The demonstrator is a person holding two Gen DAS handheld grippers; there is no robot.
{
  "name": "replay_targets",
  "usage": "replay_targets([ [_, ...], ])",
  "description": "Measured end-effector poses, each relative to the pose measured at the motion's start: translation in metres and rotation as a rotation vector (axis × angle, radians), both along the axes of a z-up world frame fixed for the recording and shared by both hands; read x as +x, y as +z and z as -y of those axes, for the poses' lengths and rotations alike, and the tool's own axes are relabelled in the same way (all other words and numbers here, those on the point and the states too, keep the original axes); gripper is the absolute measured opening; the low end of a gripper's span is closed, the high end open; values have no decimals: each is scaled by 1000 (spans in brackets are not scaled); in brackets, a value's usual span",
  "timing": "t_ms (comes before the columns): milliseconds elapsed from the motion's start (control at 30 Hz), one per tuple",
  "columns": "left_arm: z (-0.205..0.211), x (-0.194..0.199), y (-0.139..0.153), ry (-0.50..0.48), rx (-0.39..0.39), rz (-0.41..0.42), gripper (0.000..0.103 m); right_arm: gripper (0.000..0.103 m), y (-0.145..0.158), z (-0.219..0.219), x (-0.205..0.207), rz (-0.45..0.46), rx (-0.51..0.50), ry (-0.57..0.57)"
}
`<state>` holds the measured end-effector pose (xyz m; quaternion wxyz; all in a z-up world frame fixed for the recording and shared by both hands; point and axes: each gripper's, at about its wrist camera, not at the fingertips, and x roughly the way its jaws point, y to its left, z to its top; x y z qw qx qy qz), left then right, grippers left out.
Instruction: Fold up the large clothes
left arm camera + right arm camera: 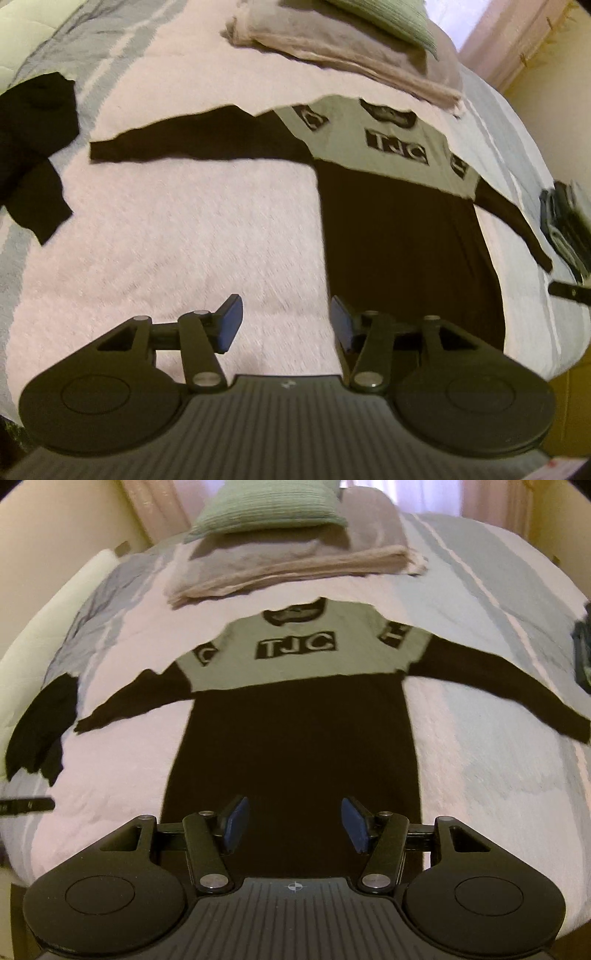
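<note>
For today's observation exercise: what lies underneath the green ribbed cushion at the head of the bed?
The green ribbed cushion rests on a stack of folded beige and grey blankets, which sits on the pink and pale-blue bedspread. Whatever lies directly beneath the stack is covered.

Lay spread flat mid-bed, a long-sleeved sweater (291, 716), sleeves out to both sides. Left bare: bedspread (192, 229) below the left sleeve, open to the left gripper (286, 321). Blocked the far end: folded blankets (280, 568); crowded the left edge: dark garment (37, 723).
</note>
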<state>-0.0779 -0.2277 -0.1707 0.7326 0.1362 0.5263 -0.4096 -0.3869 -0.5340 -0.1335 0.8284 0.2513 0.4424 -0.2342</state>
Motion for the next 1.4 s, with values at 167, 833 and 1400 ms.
replay_targets([
  [167,8,13,7,29,38,76,54,54,-6,14,28,8,5,53],
  [833,5,168,-29,-352,166,386,69,73,-21,-47,191,-27,-73,27],
  [1400,29,277,-200,-1038,277,697,4,73,-100,-112,309,-176,-68,-35],
])
